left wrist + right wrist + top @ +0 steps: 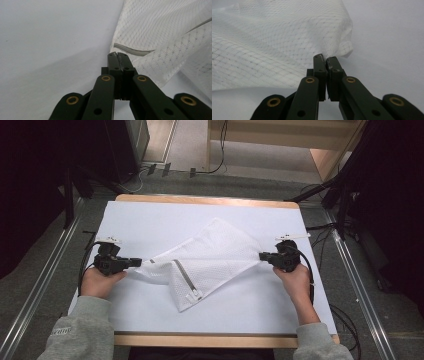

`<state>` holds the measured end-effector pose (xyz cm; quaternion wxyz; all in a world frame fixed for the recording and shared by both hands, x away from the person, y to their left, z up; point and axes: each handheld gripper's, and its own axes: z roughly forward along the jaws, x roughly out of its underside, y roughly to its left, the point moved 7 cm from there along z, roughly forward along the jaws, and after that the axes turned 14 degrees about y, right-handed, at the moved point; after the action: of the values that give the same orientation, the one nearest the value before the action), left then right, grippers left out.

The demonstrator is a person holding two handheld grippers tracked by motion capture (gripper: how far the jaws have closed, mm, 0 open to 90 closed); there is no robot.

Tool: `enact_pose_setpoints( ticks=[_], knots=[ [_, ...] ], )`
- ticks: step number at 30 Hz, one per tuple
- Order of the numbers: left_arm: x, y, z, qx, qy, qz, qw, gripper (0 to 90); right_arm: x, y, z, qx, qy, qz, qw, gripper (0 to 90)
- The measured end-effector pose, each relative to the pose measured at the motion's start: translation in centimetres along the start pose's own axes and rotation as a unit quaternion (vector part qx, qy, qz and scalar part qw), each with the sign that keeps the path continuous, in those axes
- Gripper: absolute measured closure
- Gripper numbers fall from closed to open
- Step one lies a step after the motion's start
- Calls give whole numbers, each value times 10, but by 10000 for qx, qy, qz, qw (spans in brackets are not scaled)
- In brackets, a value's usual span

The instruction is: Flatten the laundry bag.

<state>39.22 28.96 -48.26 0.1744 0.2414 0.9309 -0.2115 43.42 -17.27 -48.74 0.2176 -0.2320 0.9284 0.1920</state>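
Observation:
A white mesh laundry bag (pixel 205 257) with a grey zipper (pixel 184 279) lies partly folded on the white table cover (pixel 150 220). My left gripper (pixel 139 262) is shut on the bag's left corner, seen up close as white netting with a grey zip edge (pixel 132 52) at the tips of my left gripper (pixel 117 53). My right gripper (pixel 262 256) is shut on the bag's right corner; in its own view my right gripper (pixel 324 58) pinches the mesh (pixel 287 37). The bag is stretched between the two.
The table's wooden edge (pixel 200 340) runs along the near side. Metal rails (pixel 45 280) flank the table on the floor, and cables (pixel 345 320) trail at the right. Dark stands rise at the back left and right.

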Motion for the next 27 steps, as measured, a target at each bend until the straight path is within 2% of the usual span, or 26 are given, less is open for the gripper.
enact_pose_setpoints(
  ticks=[1, 3, 5, 8, 11, 13, 14, 17, 22, 24, 25, 27],
  knots=[
    [1, -1, 0, -1, 32, 30, 10000, 900, -1, -3, -1, 128, -43, -3, 9999, 828],
    [2, -1, 1, 55, 34, -9, 10000, 900, -1, -8, -5, 171, -132, 114, 9997, 802],
    [4, 0, 3, 66, 56, -47, 10000, 900, -4, -13, -11, 153, -331, 208, 9991, 816],
    [1, -2, 1, 128, -22, -8, 9999, 895, -8, -17, -10, 173, -398, 252, 9987, 845],
    [-2, -6, 0, 141, -109, 55, 9998, 863, -16, -22, 2, 381, -274, 210, 9987, 864],
    [-1, -8, 3, 155, -35, 100, 9998, 860, -21, -23, 12, 279, -163, 268, 9991, 863],
    [-1, -8, 5, 174, 28, 103, 9998, 859, -24, -18, 19, 106, -147, 224, 9996, 849],
    [0, -7, 7, 184, 74, 94, 9998, 857, -26, -9, 28, 21, -43, 68, 10000, 795],
    [0, -8, 11, 209, 138, 70, 9997, 835, -26, 2, 44, 17, 192, -133, 9997, 699],
    [0, -8, 13, 195, 160, 80, 9996, 829, -26, 3, 47, 18, 230, -139, 9996, 693],
    [0, -8, 13, 177, 154, 92, 9997, 805, -26, 3, 53, 132, 303, -203, 9992, 683],
    [0, -8, 15, 157, 175, 86, 9997, 795, -25, 4, 56, 143, 337, -199, 9991, 683]
  ],
)
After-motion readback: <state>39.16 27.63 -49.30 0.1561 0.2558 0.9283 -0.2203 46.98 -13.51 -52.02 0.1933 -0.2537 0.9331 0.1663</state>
